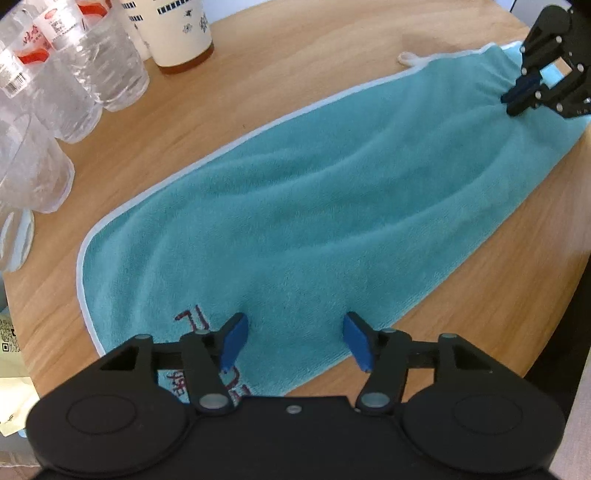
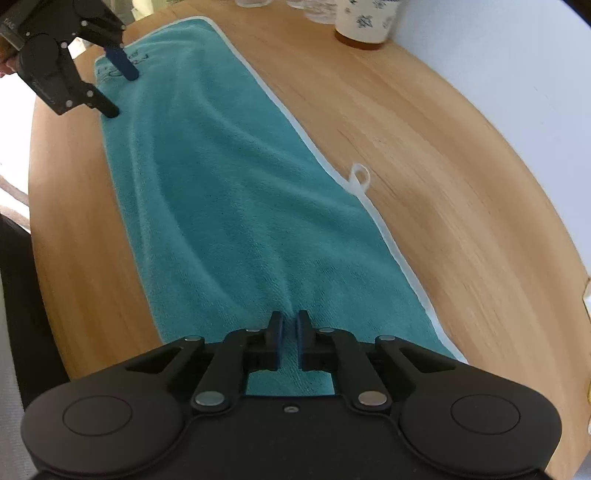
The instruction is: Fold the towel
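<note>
Across the middle of both views we find the teal towel (image 1: 314, 206) lying long and narrow on the round wooden tabletop (image 1: 258, 85), white piping along one long edge and a small hanging loop (image 2: 360, 177) poking out beside it. We judge one lengthwise fold already made, since no piping shows on the other long edge, though soft ripples and lens distortion make that uncertain. Folding end to end looks to be what is left.

Lower centre of the right wrist view: right tool (image 2: 290, 332) closed, a pinch of pile gathered between its pads at one short end. Lower centre of the left wrist view: left tool (image 1: 291, 341) standing apart over the opposite end, near red embroidery (image 1: 192, 317), gripping nothing.

Upper left of the left wrist view: clear plastic bottles (image 1: 107, 74) with red labels and a printed paper cup (image 1: 181, 33) crowd the tabletop's rim. A pale wall (image 2: 517, 74) backs the tabletop at right in the right wrist view.
</note>
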